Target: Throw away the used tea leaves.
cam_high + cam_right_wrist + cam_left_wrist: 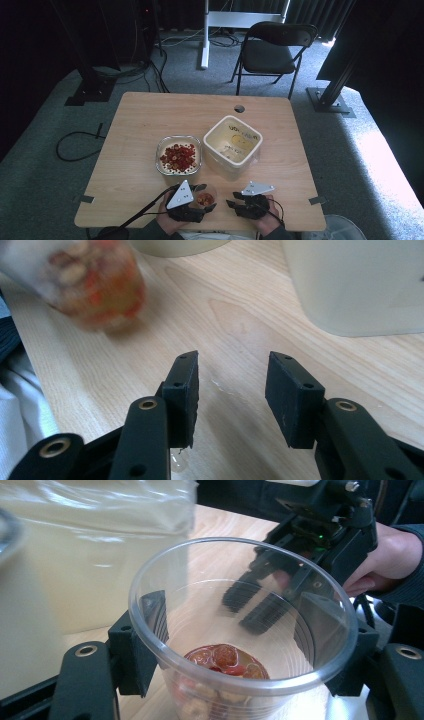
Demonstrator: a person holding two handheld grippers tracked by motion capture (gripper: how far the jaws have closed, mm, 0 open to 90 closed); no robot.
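My left gripper (207,196) is shut on a clear plastic cup (203,200) near the table's front edge. In the left gripper view its black jaws press both sides of the cup (200,625), which has a small heap of red and tan pieces (225,661) at the bottom. My right gripper (231,198) is just to the right of the cup, its jaws open with only bare wood between them (231,390). Through the cup wall the right gripper (255,605) points toward the cup. The cup (95,285) appears blurred at the upper left of the right gripper view.
A glass dish (161,150) full of red pieces sits mid-table, with a white square container (209,137) to its right. Both are just beyond the grippers. The wooden table (140,120) has a cable hole (239,108) at the back. A folding chair (272,50) stands behind it.
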